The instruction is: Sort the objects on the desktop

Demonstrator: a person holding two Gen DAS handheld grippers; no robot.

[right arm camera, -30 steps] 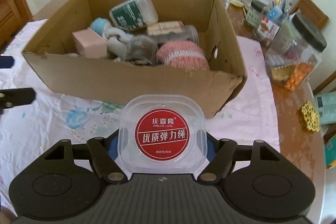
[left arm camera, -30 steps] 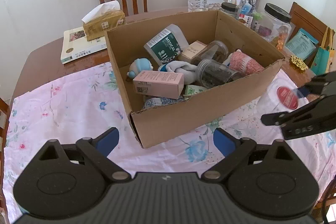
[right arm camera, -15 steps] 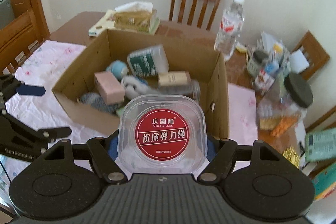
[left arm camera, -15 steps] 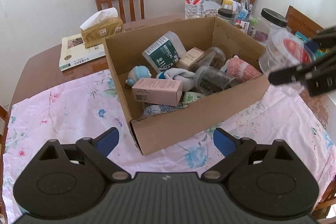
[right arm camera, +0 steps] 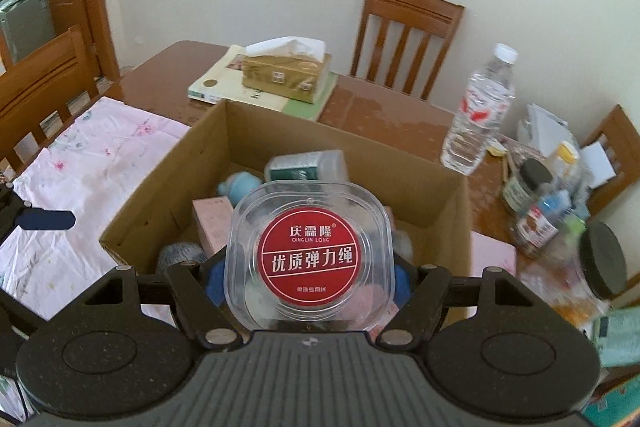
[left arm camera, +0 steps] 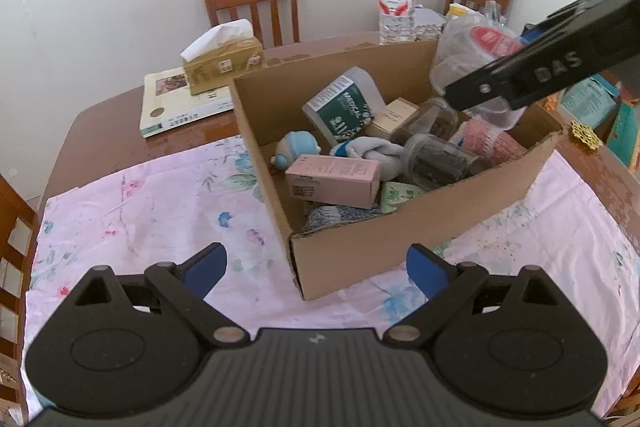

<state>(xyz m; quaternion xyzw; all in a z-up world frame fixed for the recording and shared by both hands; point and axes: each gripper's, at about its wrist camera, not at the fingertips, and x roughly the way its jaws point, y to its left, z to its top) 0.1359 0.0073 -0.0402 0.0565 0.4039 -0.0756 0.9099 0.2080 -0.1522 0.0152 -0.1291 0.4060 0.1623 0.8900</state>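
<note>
The right tool (right arm camera: pixel 308 269) is clamped on a clear plastic container (right arm camera: pixel 307 259) with a round red label, its blue pads pressed against the container's two sides. Straight ahead of and below this tool sits the open cardboard box (right arm camera: pixel 424 171) — the container hangs above the box's near-right part, not touching the contents. From the left wrist view the same container (left arm camera: pixel 476 55) shows up high and to the right, over the box's far-right corner, with the black finger of the right tool crossing in front of it.

The left tool (left arm camera: pixel 316 267) is spread wide with nothing between its blue pads, held over the floral cloth (left arm camera: pixel 152 203) just before the box's near corner (left arm camera: pixel 304 267). Ahead of it inside the box lie a pink carton (left arm camera: pixel 332 179), a green-labelled bottle (left arm camera: pixel 344 107), a grey sock (left arm camera: pixel 376 151) and a clear jar (left arm camera: pixel 436 155). Beyond the box on the tabletop (left arm camera: pixel 104 131) — a tissue box (left arm camera: pixel 224 67) lying on a book (left arm camera: pixel 176 107), and a water bottle (left arm camera: pixel 396 3) standing upright.
</note>
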